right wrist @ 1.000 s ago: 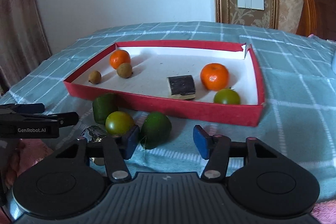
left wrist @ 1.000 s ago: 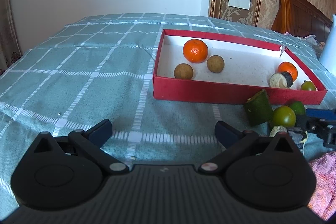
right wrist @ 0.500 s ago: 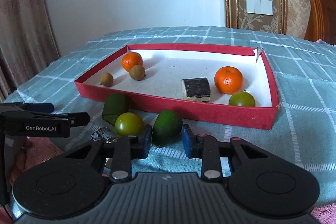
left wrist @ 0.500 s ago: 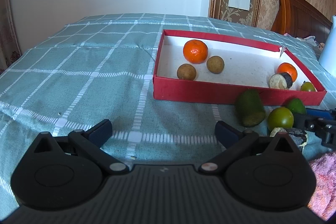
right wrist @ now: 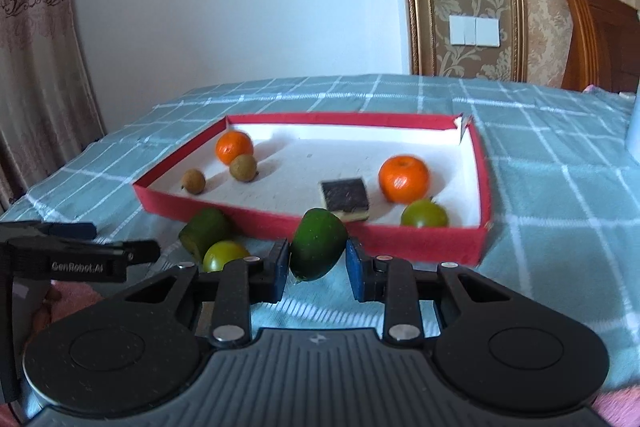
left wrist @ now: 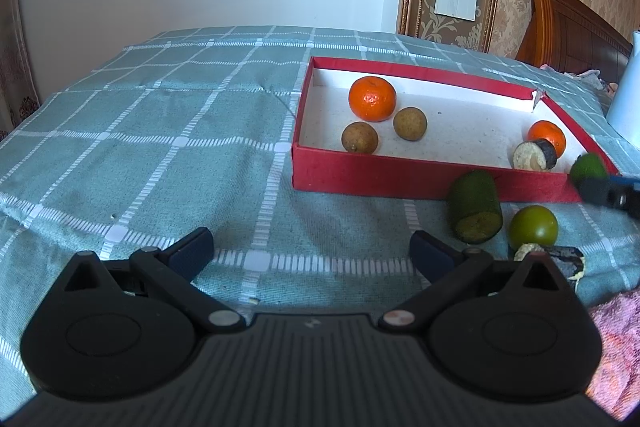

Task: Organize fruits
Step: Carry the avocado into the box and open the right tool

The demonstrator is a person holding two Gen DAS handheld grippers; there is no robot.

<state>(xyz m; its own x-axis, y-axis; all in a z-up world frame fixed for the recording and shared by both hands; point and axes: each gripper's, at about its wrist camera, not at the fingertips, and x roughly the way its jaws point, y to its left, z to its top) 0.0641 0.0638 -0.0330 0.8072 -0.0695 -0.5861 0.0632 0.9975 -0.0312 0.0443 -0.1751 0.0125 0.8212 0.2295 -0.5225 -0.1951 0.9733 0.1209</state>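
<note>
Right gripper (right wrist: 317,269) jaws narrowed onto green fruit (right wrist: 318,249), lifted before tray (right wrist: 424,241). Left gripper (left wrist: 312,253) jaws wide, empty, over bed (left wrist: 160,147).

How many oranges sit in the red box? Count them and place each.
2. One orange lies at the far left corner of the red box, beside two brown fruits; the other orange lies near its right wall.

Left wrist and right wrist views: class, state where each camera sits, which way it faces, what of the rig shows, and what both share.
Left wrist: rides the open left gripper, facing the red tray across the checked cloth.
Right wrist: rides the right gripper, facing the tray, shut on a green fruit; the left gripper shows at its left.
Shared: tray, both oranges, green fruit.
</note>
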